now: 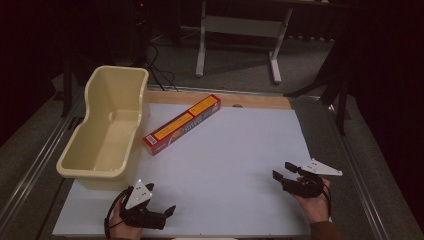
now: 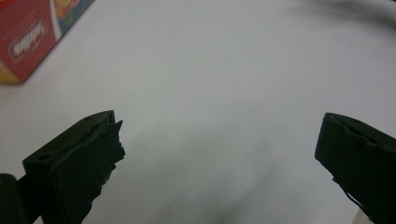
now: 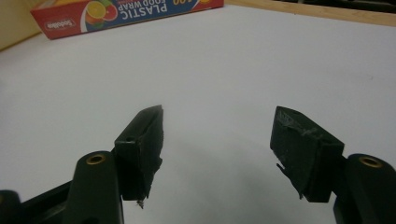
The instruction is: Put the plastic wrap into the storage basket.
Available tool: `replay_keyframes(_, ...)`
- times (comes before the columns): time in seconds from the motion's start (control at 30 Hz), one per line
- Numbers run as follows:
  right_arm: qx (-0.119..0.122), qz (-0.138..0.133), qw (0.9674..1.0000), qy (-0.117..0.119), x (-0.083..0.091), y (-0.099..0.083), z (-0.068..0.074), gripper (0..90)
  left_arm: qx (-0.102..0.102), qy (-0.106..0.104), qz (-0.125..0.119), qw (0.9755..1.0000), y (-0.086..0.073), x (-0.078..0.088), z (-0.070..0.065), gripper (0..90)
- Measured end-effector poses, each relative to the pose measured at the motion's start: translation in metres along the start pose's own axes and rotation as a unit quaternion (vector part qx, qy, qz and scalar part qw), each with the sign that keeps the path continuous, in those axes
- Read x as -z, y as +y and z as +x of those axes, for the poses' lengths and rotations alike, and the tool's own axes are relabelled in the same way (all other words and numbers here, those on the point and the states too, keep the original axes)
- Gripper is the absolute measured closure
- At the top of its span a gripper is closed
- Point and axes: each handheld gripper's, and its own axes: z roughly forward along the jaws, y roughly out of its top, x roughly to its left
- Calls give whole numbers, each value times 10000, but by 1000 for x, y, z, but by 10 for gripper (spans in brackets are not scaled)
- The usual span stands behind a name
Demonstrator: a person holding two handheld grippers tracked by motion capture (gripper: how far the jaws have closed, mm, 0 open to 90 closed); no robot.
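Observation:
A long red plastic food wrap box [image 1: 182,124] lies slantwise on the white sheet [image 1: 230,150], beside a cream plastic tub [image 1: 105,130] at the left. My left gripper [image 1: 161,199] rests near the sheet's front left corner, below the tub; its jaws are spread wide over bare sheet [image 2: 219,126], and the box's corner [image 2: 28,37] shows at upper left. My right gripper [image 1: 282,170] sits at the front right, pointing toward the box. It is open with nothing between the jaws [image 3: 218,116], and the box [image 3: 126,11] lies far ahead.
The tub is empty and overhangs the sheet's left edge. A strip of wooden tabletop [image 1: 260,101] shows behind the sheet. Metal rails [image 1: 40,150] run along both table sides. White table legs [image 1: 201,45] stand on the floor beyond.

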Motion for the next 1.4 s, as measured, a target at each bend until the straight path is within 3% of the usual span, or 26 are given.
replay_keyframes(0.2,40,136,9999,-37,-4,-1,1,344,-217,29,-170,9996,3,2,-3,1)
replay_keyframes(0.57,75,318,9994,66,-13,0,7,350,-317,18,-218,9993,4,2,-5,3)
replay_keyframes(0.7,-1,382,9990,236,-20,4,11,435,-323,53,-262,9991,4,3,-5,6)
replay_keyframes(0.77,116,421,9983,396,-25,8,15,529,-324,50,-280,9991,4,3,-5,6)
replay_keyframes(0.87,284,572,9961,605,-36,15,24,617,-350,45,-262,9990,4,3,-6,6)
replay_keyframes(0.97,348,690,9941,764,-50,22,33,642,-390,42,-283,9988,4,3,-6,6)
replay_keyframes(1.4,889,749,9872,1088,-112,78,78,564,-393,8,-300,9988,3,3,-6,6)
